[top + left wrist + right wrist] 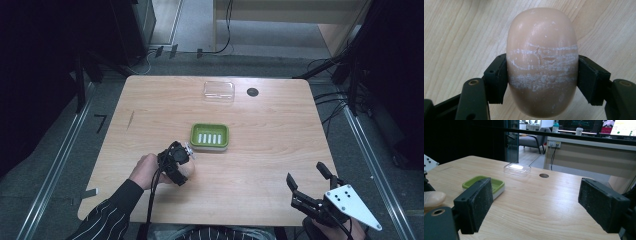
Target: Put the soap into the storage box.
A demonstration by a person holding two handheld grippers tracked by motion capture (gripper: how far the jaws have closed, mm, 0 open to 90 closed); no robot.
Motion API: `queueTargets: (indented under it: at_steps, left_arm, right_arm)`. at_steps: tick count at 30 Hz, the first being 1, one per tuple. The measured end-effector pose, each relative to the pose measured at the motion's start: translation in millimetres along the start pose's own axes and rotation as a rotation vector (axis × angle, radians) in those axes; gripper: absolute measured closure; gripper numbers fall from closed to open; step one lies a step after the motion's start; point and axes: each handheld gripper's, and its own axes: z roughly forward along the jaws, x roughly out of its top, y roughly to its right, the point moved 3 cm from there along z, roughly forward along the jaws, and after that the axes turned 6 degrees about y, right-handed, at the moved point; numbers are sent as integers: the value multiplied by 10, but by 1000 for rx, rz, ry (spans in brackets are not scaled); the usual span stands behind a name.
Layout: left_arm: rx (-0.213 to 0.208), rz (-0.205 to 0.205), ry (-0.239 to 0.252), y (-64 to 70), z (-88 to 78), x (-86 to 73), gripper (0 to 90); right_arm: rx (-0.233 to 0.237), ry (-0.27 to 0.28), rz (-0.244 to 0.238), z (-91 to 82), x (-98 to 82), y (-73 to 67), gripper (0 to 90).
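A peach-coloured soap bar with white scuff lines lies on the wooden table, and my left gripper is shut on it, one pad pressing on each side. From above, that gripper and the soap sit left of centre, just below and to the left of an empty green soap dish. My right gripper rests at the table's near right corner, open with nothing between its pads. In the right gripper view, the dish and one end of the soap lie to the left.
A clear plastic lid lies near the table's far edge, with a small dark round hole beside it. Bare wood stretches between the dish and the right gripper. Cables and dark stands surround the table on the floor.
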Motion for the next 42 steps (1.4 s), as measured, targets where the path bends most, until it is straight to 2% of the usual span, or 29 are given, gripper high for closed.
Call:
queueTargets:
  at_steps: [7,9,19,22,30,42]
  left_arm:
    - [-6,9,9,-17,-5,66,333]
    - [-10,28,5,-15,-3,91,333]
    - [-15,57,18,1,-63,123,333]
    - [-1,76,23,0,-94,155,333]
    - [-31,93,43,-21,-159,281,333]
    - [-35,120,70,-62,-223,392,334]
  right_arm:
    - [-4,-3,-1,0,-10,26,132]
    - [-5,-5,-2,0,-12,24,132]
    - [-2,4,-7,-30,8,-16,132]
    - [-3,3,-8,-32,8,-14,132]
    - [-4,6,-4,-33,6,-4,132]
    - [-6,2,-4,-29,4,2,132]
